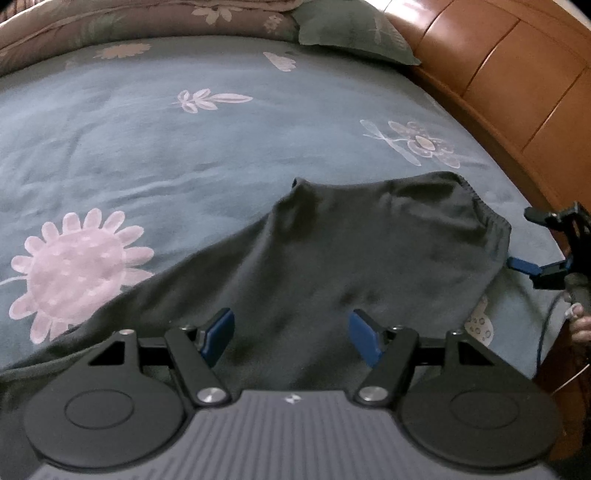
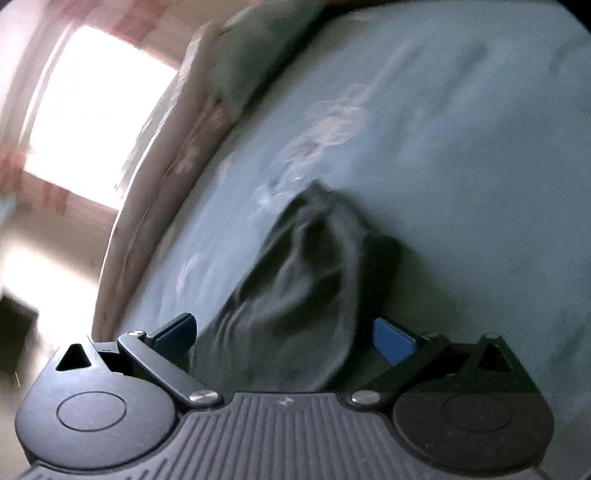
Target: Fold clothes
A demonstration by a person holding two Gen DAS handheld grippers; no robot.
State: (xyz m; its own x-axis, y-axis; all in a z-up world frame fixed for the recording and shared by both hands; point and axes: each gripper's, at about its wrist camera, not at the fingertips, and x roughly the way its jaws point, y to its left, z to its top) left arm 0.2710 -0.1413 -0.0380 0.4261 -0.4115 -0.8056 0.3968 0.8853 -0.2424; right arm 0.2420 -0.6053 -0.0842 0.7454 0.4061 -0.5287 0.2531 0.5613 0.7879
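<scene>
my left gripper (image 1: 291, 338) hangs spread over the near part of the pants (image 1: 332, 258), nothing between its pads. my right gripper (image 2: 284, 341) is spread too, the dark cloth bunched between its pads but, as far as the blurred view lets me judge, not pinched. in the left view it sits at the pants' right edge, just below the elastic waistband (image 1: 484, 210).

the pants lie on the bed (image 1: 147, 147), waist toward the headboard (image 1: 498, 85), one leg trailing off to the near left.

the step, i judge, is taking hold of the waist end for a fold. to do it well i should close the right pads on both layers at the waistband, pin the cloth with the left so it does not drag, then carry the edge over low and even.

count: one pair of pants, two grippers, one pillow (image 1: 354, 33), one folded quilt (image 1: 147, 18) at the far side.
</scene>
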